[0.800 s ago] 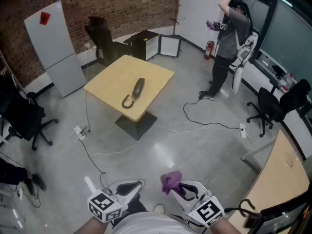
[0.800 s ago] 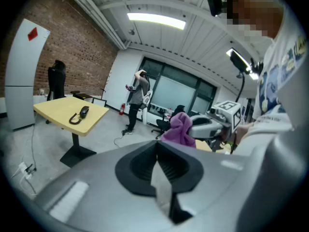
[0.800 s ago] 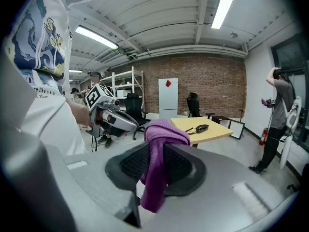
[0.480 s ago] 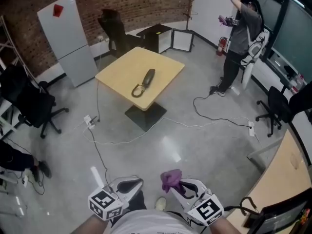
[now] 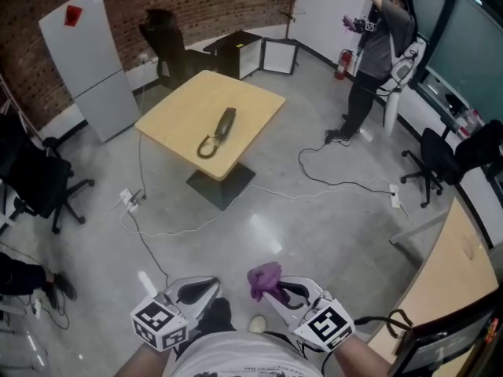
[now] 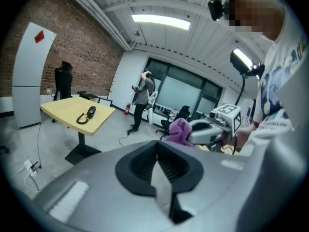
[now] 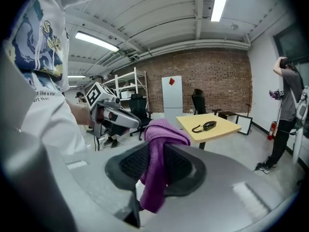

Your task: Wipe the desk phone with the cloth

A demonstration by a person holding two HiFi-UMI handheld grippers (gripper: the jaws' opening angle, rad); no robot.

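Note:
A black desk phone (image 5: 218,131) with its curled cord lies on a square yellow table (image 5: 173,110) far across the room; it also shows small in the left gripper view as the phone (image 6: 87,115) and in the right gripper view as the phone (image 7: 205,126). My right gripper (image 5: 275,289) is shut on a purple cloth (image 5: 263,278), which bunches above the jaws and hangs down between them, cloth (image 7: 157,163). My left gripper (image 5: 196,290) is shut with nothing in it. Both grippers are held close to my body, far from the table.
White cables (image 5: 189,226) trail over the concrete floor around the table's base (image 5: 221,184). A person (image 5: 377,53) stands at the far right by the windows. Black office chairs (image 5: 39,187) stand at the left and a chair (image 5: 440,163) at the right. A white panel (image 5: 86,61) leans on the brick wall.
The head view has swung slightly, so the table and phone sit a little further left and lower than half a second ago. Both grippers have shifted slightly left in view, cloth still held.

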